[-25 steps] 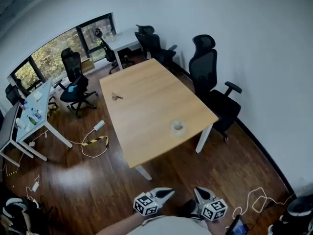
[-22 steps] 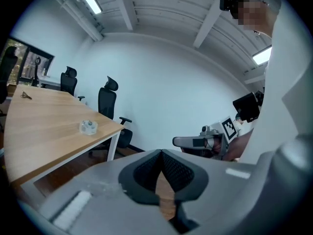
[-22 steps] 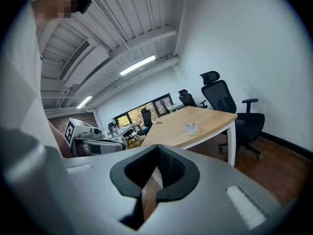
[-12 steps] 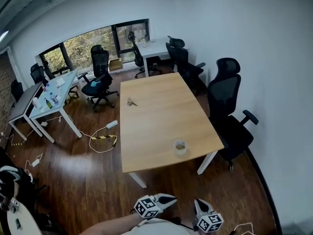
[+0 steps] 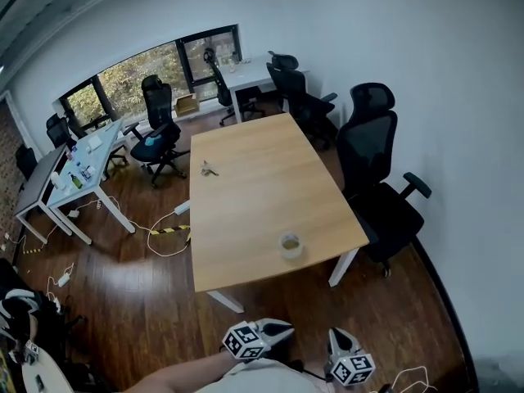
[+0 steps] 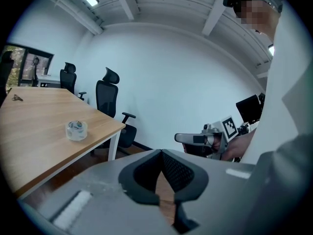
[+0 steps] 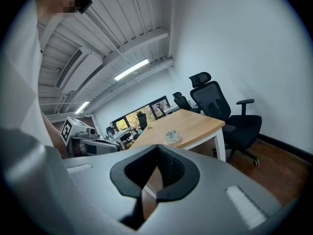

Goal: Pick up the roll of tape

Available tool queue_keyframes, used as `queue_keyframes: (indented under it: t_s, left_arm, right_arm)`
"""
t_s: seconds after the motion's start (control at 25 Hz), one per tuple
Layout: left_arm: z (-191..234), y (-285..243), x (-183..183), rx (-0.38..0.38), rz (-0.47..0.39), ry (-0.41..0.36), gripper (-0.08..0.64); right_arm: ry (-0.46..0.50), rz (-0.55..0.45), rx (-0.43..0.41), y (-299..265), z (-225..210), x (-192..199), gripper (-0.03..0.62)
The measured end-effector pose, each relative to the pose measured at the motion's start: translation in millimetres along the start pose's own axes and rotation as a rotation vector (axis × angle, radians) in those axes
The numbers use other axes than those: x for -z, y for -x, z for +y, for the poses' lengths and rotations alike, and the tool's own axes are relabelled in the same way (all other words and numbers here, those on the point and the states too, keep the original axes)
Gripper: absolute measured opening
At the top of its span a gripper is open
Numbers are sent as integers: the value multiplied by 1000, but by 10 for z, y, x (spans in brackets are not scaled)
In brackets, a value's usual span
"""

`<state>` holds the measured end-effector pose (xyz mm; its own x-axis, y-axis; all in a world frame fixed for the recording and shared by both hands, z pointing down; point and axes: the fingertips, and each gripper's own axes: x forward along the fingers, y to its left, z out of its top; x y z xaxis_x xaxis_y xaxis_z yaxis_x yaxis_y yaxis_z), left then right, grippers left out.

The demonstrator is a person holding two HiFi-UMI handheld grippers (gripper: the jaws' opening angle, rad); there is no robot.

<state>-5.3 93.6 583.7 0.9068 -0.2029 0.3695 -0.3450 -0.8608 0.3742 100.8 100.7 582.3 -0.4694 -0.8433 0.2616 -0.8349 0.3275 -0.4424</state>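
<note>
The left claw (image 5: 281, 328) and right claw (image 5: 336, 336) are clenched, empty; the roll of tape (image 5: 290, 243) lies at twelve o'clock on the table (image 5: 260, 170).

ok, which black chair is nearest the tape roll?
The black high-backed office chair by the light wooden table's near right corner, closest to the clear tape roll; the other chairs stand farther back.

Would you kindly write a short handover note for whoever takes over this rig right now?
Grippers: left gripper and right gripper are both shut and empty, held low by the body.
Things: the roll of tape lies on the wooden table near its closest right corner, untouched and out of reach.
Done: nothing yet.
To do: approach the table, open a gripper, grip and lift the roll.
</note>
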Motion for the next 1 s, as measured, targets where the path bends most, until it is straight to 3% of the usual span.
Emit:
queue_keyframes:
  t_s: [0.2,0.4,0.64,1.0]
  left_arm:
    - [143,-403,-120,65,-9,-6,5]
    - [296,-625,-509,145,-13,-106,6]
    - [896,-580,-802,122,-49,-88,6]
    - [1572,-358,-907,100,-84,-34,6]
  right_arm:
    - [-1,12,35,-127,-196,-66,6]
    - [31,19,45,-476,-310,-402,6]
    - [76,52,29,-1006,-354,-697,6]
    - [118,102,38,-1633,-311,-855,6]
